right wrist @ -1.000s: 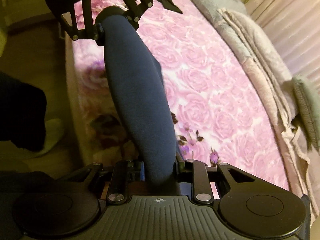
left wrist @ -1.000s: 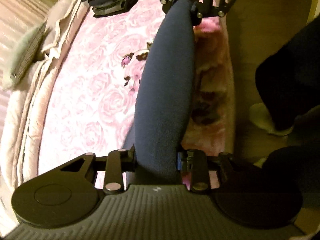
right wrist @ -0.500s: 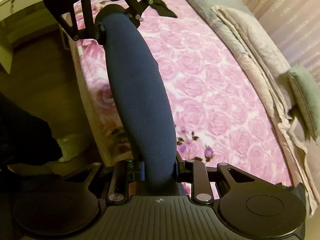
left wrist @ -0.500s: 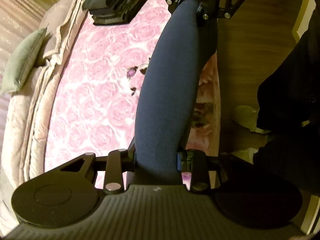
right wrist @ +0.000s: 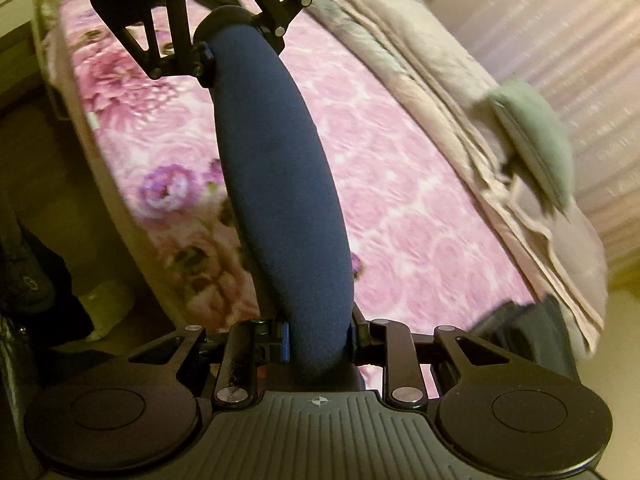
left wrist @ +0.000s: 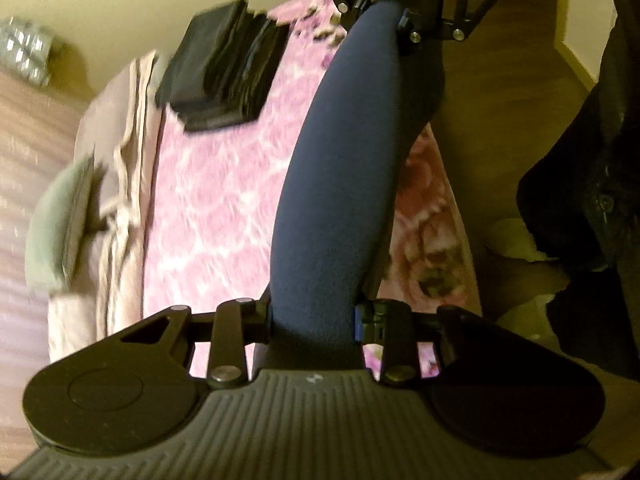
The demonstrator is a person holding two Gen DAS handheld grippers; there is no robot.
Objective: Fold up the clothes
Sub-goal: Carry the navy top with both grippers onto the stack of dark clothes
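A navy blue garment (left wrist: 340, 168) is stretched taut in the air between both grippers, above the pink rose-print bed (left wrist: 216, 216). My left gripper (left wrist: 314, 320) is shut on one end of it. My right gripper (right wrist: 318, 340) is shut on the other end of the navy garment (right wrist: 280, 184). Each view shows the opposite gripper clamped on the far end: the right gripper (left wrist: 390, 12) in the left wrist view, the left gripper (right wrist: 228, 40) in the right wrist view. The cloth hangs near the bed's outer edge.
A stack of folded dark clothes (left wrist: 228, 68) lies at the bed's far end. A beige quilt (right wrist: 460, 120) and a grey-green pillow (right wrist: 532, 136) run along the wall side. A person's dark clothing (left wrist: 580, 180) and a light-socked foot (right wrist: 104, 304) stand on the wooden floor (left wrist: 500, 92).
Both grippers have risen and tilted with the navy garment still stretched between them; the bed looks farther away and the folded stack has shifted into fuller view. Both grips are unchanged.
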